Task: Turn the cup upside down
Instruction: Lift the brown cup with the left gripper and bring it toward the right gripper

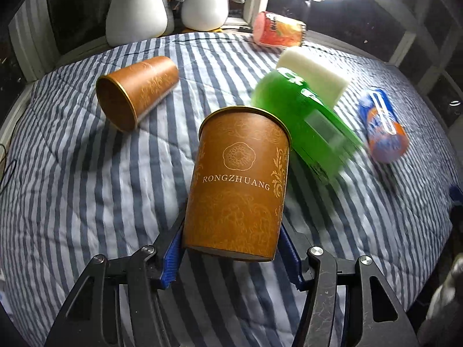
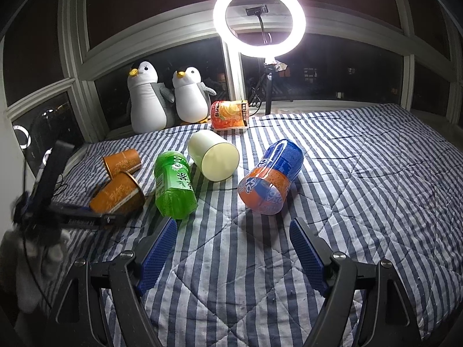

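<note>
My left gripper (image 1: pixel 231 248) is shut on a brown paper cup marked RONGZHUANG (image 1: pixel 237 185). It holds the cup by its narrow base, rim pointing away and up, above the striped quilt (image 1: pixel 72 188). The same cup (image 2: pixel 117 193) and left gripper (image 2: pixel 86 218) show at the left of the right wrist view, the cup tilted. A second brown cup (image 1: pixel 136 89) lies on its side at the far left, also seen in the right wrist view (image 2: pixel 121 162). My right gripper (image 2: pixel 233 248) is open and empty above the quilt.
A green cut bottle (image 2: pixel 173 185), a white cup (image 2: pixel 214 156), a blue-orange cut bottle (image 2: pixel 270 177) and an orange cut bottle (image 2: pixel 230 114) lie on the quilt. Two penguin plush toys (image 2: pixel 167 101) and a ring light (image 2: pixel 259 20) stand by the window.
</note>
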A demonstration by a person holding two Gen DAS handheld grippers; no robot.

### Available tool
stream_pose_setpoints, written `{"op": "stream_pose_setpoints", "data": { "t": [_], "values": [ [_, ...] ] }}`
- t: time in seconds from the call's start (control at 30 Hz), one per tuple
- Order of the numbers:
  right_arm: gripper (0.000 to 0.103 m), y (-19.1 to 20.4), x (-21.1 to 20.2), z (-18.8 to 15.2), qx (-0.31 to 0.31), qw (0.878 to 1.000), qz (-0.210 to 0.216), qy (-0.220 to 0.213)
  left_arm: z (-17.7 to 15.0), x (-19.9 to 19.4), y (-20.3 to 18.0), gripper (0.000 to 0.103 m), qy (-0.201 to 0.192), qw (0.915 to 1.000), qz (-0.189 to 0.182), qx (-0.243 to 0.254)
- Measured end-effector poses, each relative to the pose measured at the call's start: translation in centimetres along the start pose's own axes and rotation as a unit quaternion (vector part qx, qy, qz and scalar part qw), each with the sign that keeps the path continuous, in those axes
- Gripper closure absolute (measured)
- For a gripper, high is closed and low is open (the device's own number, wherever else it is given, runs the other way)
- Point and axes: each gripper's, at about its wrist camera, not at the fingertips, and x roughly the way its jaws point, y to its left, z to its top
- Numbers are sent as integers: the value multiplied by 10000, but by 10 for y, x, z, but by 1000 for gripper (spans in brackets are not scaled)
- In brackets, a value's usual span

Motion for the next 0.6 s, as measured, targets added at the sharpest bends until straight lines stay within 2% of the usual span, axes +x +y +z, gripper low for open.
{"op": "stream_pose_setpoints", "data": {
  "t": [0.27, 0.33, 0.4, 0.6],
  "values": [
    [26, 18, 2, 2, -459, 9985, 283, 60, -29, -9, -12, 41, -8, 9999, 98, 84],
    [26, 26, 3, 6, -740, 9963, 419, 96, -33, -12, -10, 35, -50, 9999, 118, 33],
    [26, 35, 5, 12, -1059, 9926, 572, 135, -33, -15, -5, 30, -127, 9998, 140, -51],
    [26, 63, 4, 33, -2067, 9769, 546, -41, -46, -32, 17, 29, -203, 9990, 60, -388]
  ]
}}
